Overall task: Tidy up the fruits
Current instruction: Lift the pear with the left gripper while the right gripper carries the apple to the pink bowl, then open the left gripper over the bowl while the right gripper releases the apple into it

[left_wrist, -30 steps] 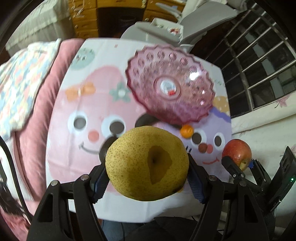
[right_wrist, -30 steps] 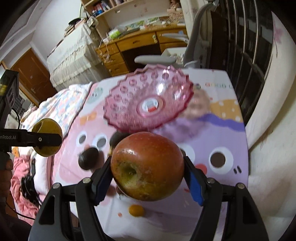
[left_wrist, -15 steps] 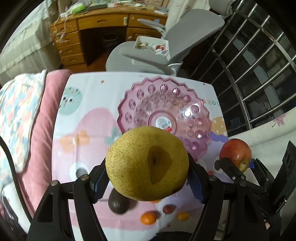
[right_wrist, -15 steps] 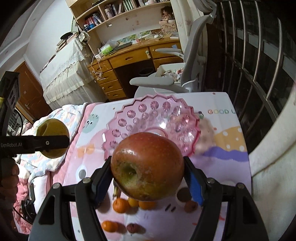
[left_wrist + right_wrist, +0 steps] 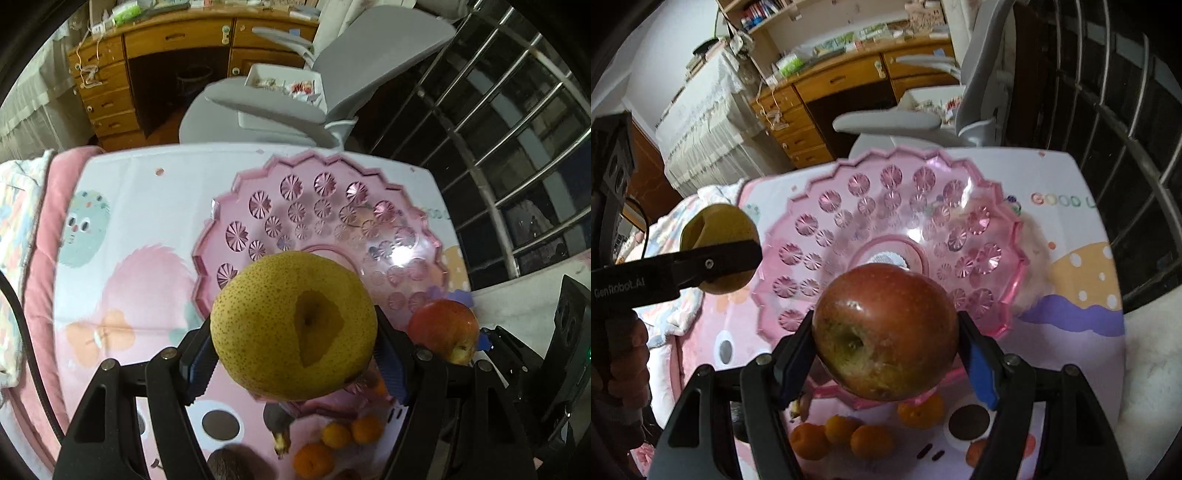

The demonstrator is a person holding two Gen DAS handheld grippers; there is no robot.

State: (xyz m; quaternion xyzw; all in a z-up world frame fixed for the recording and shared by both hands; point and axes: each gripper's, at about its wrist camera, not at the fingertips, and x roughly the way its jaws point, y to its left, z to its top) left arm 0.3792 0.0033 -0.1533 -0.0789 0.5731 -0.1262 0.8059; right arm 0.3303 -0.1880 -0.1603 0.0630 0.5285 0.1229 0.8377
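My left gripper (image 5: 293, 354) is shut on a yellow pear (image 5: 293, 326), held above the near rim of the empty pink glass bowl (image 5: 295, 218). My right gripper (image 5: 886, 360) is shut on a red apple (image 5: 884, 330), held above the near side of the same bowl (image 5: 886, 210). The apple also shows at the right in the left wrist view (image 5: 443, 330). The pear shows at the left in the right wrist view (image 5: 718, 243). Several small oranges (image 5: 842, 434) lie on the cartoon-print cloth (image 5: 122, 229) in front of the bowl.
A dark avocado (image 5: 236, 461) and a banana piece (image 5: 279, 428) lie near the oranges. A grey office chair (image 5: 295, 88) and a wooden desk (image 5: 155, 59) stand beyond the table. A window grille (image 5: 517, 155) is at the right. Pink bedding (image 5: 40, 258) lies at the left.
Both grippers have moved forward toward the bowl with their fruit. The bowl now looms larger under each, and the oranges sit lower in both views.
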